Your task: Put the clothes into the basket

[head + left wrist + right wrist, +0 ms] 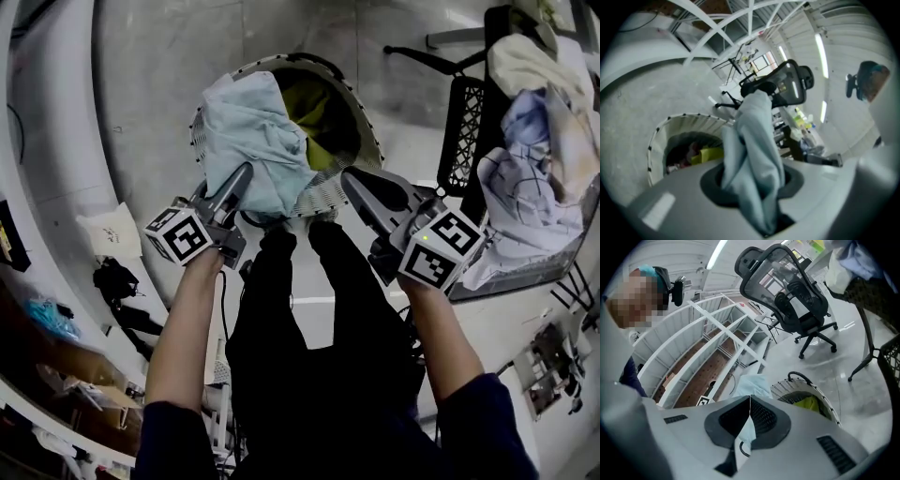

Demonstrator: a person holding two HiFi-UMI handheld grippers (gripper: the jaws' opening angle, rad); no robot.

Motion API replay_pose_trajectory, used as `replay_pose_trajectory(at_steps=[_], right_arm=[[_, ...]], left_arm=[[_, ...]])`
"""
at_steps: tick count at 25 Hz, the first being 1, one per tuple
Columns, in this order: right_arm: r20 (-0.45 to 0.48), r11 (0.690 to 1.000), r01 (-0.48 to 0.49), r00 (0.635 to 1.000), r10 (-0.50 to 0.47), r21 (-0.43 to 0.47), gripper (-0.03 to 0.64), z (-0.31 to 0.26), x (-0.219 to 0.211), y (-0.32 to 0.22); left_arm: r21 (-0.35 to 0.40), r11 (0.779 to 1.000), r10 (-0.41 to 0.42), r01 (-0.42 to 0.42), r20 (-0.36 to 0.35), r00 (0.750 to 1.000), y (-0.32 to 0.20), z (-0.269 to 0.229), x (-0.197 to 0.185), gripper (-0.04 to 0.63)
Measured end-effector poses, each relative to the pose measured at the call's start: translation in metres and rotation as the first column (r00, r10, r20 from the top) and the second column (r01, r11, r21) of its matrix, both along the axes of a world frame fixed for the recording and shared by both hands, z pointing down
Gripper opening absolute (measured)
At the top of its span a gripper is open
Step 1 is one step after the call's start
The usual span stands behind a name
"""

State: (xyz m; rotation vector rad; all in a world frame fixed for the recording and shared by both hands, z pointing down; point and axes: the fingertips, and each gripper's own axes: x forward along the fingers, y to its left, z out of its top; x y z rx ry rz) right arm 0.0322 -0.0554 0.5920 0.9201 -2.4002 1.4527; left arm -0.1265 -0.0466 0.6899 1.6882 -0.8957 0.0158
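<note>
A white mesh basket [367, 120] stands on the floor in front of me, with a yellow-green garment [317, 117] inside it. A light blue cloth [248, 131] lies bunched over the basket's left rim. My left gripper [246, 174] is shut on its near edge, and the left gripper view shows the cloth [757, 150] rising thick from between the jaws, with the basket [660, 136] beyond. My right gripper [349, 178] is shut at the front rim. In the right gripper view a thin pale blue strip is pinched in that gripper [750, 401], and the cloth [752, 384] lies just past its tips.
A black rack at the right holds a pile of pale clothes [534, 159], and a black crate [464, 122] stands beside the basket. Behind the basket is a black office chair [792, 291]. A white sheet [111, 230] lies on the floor at the left. My dark-trousered legs [309, 309] are below.
</note>
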Motion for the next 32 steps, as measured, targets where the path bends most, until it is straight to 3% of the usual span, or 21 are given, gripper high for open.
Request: replay_pose_trajectory(at_steps=[12,18,21,24,27,32], right_arm=[[-0.014,0.999,0.021,1.0,-0.021,-0.048,0.008,0.076,-0.015,0.0],[-0.035,0.997,0.011,0.999,-0.013,-0.073,0.008,0.106,-0.005,0.001],[-0.045,0.996,0.016,0.999,-0.02,-0.082,0.008,0.118,-0.006,0.003],[-0.048,0.996,0.022,0.999,-0.026,-0.086,0.008,0.128,-0.012,0.002],[-0.047,0.995,0.024,0.998,-0.029,-0.097,0.008,0.136,-0.018,0.003],[-0.042,0.993,0.028,0.999,-0.032,-0.111,0.008,0.137,-0.03,0.005]], left_arm=[[-0.202,0.978,0.078,-0.054,0.114,0.99,-0.007,0.145,0.01,0.137],[-0.335,0.941,0.109,-0.036,0.201,0.973,-0.008,0.205,0.012,0.141],[-0.379,0.924,0.154,-0.042,0.269,0.951,-0.006,0.23,0.013,0.151],[-0.425,0.905,0.153,-0.027,0.266,0.952,-0.002,0.245,0.013,0.184],[-0.461,0.887,0.157,-0.032,0.236,0.959,0.004,0.25,0.016,0.292],[-0.458,0.888,0.179,-0.04,0.266,0.947,0.009,0.237,0.02,0.361]])
